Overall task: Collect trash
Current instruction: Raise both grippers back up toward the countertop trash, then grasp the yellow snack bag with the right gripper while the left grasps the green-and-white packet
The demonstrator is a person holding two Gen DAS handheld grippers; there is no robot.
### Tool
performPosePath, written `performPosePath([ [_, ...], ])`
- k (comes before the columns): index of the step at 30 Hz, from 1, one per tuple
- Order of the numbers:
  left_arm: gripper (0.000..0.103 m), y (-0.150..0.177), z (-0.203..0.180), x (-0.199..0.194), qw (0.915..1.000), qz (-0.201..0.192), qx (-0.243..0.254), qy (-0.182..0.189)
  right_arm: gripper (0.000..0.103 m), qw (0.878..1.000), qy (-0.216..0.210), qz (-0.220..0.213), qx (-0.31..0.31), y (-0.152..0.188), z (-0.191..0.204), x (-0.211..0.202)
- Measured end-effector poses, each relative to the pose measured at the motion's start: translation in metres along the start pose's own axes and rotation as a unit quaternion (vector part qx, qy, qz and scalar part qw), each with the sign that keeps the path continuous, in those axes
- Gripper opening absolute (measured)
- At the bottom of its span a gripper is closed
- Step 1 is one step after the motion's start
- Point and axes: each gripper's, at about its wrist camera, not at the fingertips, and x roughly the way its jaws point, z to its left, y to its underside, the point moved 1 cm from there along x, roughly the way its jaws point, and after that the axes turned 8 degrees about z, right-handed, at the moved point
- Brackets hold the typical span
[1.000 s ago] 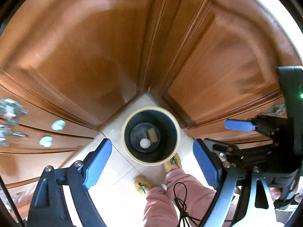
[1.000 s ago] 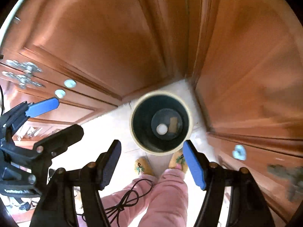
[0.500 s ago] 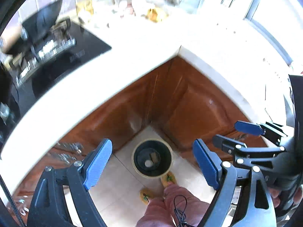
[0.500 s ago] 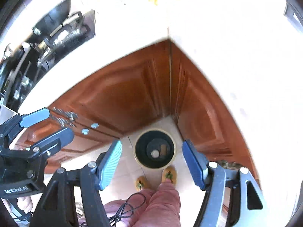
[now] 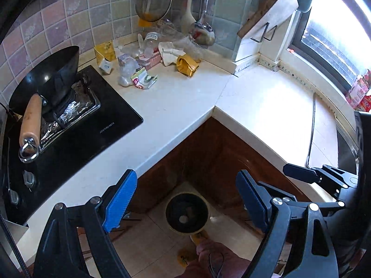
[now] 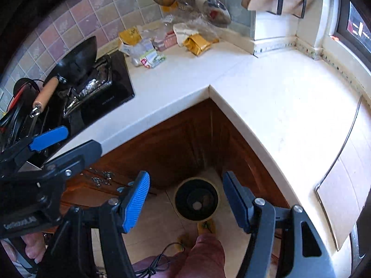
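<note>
The trash pile (image 5: 150,60) is lying in the back corner of the countertop (image 5: 185,106), beside the stove (image 5: 76,125); the bin (image 5: 187,213) is standing on the floor under the counter's inner corner. We are holding the left gripper (image 5: 185,199) and the right gripper (image 6: 185,194) empty, jaws apart. We are judging one light wrapper per reach safest, approaching from the pile's outer edge.

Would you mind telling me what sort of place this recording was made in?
A home kitchen, most likely: a wok sits on a black cooktop, utensils hang on a tiled wall, and trash litters the corner countertop.
</note>
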Motion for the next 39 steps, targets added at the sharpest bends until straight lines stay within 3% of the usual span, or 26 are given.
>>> performPosePath([
  [11, 0.086, -0.036, 0.016, -0.031, 0.999, -0.031, -0.033, -0.004, 0.066, 0.998, 0.003, -0.058, -0.03, -0.039, 0.018, -0.038],
  [21, 0.088, -0.094, 0.032, -0.045, 0.994, -0.079, -0.064, -0.039, 0.066, 0.993, -0.011, -0.106, -0.052, -0.11, 0.01, -0.056],
  [27, 0.089, -0.136, 0.048, -0.002, 0.9907, -0.068, -0.11, -0.043, 0.066, 0.994, -0.01, -0.085, -0.071, -0.175, -0.01, -0.015],
  [35, 0.089, -0.184, 0.085, 0.085, 0.9838, -0.03, -0.177, -0.002, 0.066, 0.994, 0.008, -0.046, -0.102, -0.253, -0.029, 0.066],
  [39, 0.078, -0.202, 0.1, 0.128, 0.9804, -0.008, -0.197, 0.007, 0.066, 0.992, 0.018, -0.035, -0.122, -0.287, -0.032, 0.105],
])
